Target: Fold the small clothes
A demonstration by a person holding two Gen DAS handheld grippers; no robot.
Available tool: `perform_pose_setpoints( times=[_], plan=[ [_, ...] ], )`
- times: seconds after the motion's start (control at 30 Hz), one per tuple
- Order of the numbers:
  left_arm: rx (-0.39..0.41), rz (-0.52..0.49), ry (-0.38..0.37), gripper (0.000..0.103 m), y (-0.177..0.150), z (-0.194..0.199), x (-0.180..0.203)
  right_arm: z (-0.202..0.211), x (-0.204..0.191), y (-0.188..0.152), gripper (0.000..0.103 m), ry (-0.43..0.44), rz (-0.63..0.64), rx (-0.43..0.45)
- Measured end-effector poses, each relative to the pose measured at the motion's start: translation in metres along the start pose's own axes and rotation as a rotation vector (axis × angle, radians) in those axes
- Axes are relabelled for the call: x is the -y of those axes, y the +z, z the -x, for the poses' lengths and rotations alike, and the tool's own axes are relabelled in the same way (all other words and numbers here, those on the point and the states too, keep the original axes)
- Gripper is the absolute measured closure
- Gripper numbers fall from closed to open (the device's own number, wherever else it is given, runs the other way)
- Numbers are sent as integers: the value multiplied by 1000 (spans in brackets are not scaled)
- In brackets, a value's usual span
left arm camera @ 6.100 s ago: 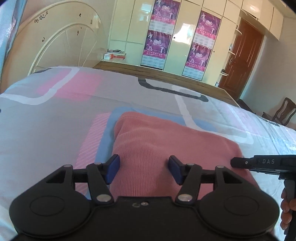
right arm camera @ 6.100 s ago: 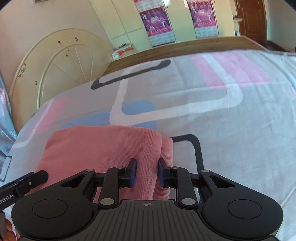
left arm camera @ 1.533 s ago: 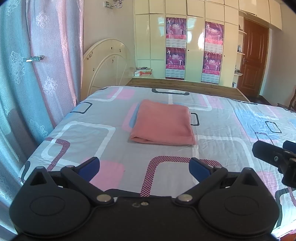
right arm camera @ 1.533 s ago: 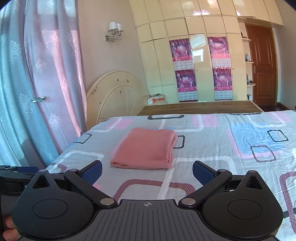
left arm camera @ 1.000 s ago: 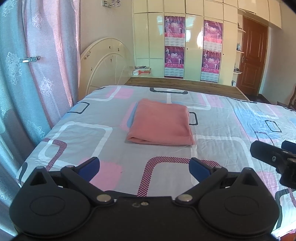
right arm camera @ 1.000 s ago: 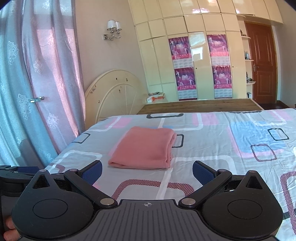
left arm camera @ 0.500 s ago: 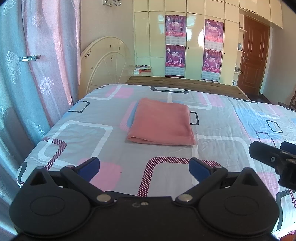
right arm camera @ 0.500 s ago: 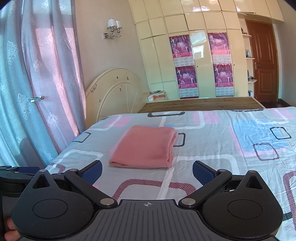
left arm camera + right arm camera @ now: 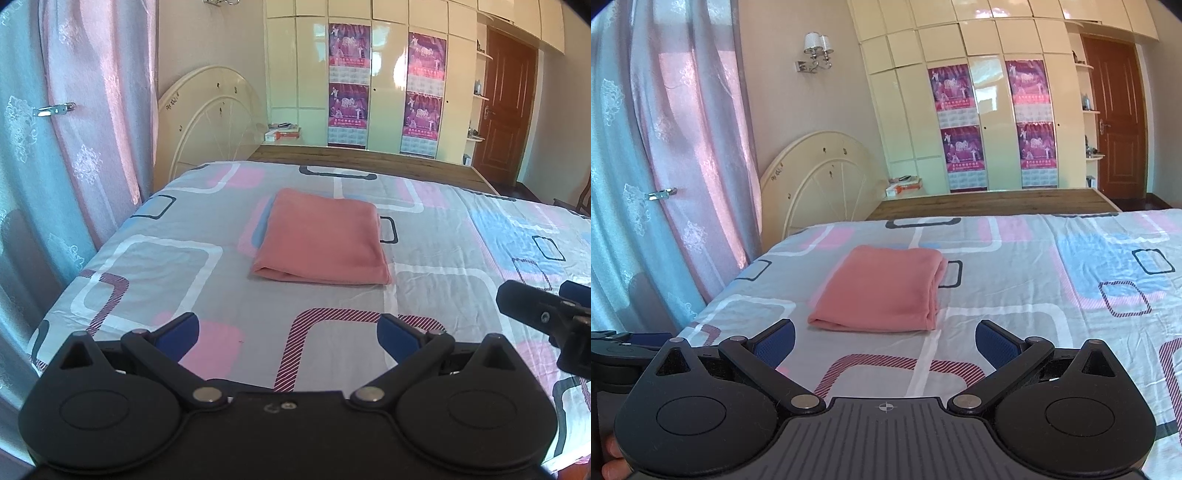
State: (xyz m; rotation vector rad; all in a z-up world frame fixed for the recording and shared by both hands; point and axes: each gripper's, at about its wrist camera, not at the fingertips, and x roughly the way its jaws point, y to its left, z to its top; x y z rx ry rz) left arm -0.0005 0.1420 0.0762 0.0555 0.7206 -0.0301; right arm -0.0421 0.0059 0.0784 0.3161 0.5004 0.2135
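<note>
The pink garment (image 9: 321, 238) has been released and is left folded flat on the patterned bedsheet (image 9: 155, 266), nearer the headboard (image 9: 207, 118). Both the left gripper (image 9: 288, 332) and the right gripper (image 9: 884, 341) have been drawn well back from it, jaws wide apart and empty. The fold is judged complete. No container is seen.

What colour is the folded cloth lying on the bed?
Plain salmon pink, no pattern. The folded cloth shows best in the left wrist view.
</note>
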Motion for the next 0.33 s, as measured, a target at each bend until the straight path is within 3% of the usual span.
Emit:
perform_pose_setpoints(
  times=[0.2, 0.33],
  plan=[
    [31, -32, -11, 4, 0, -14, 3, -11, 2, -1, 0, -14, -4, -15],
    [-15, -19, -24, 1, 10, -42, -1, -25, 7, -2, 0, -36, -15, -39]
  ],
)
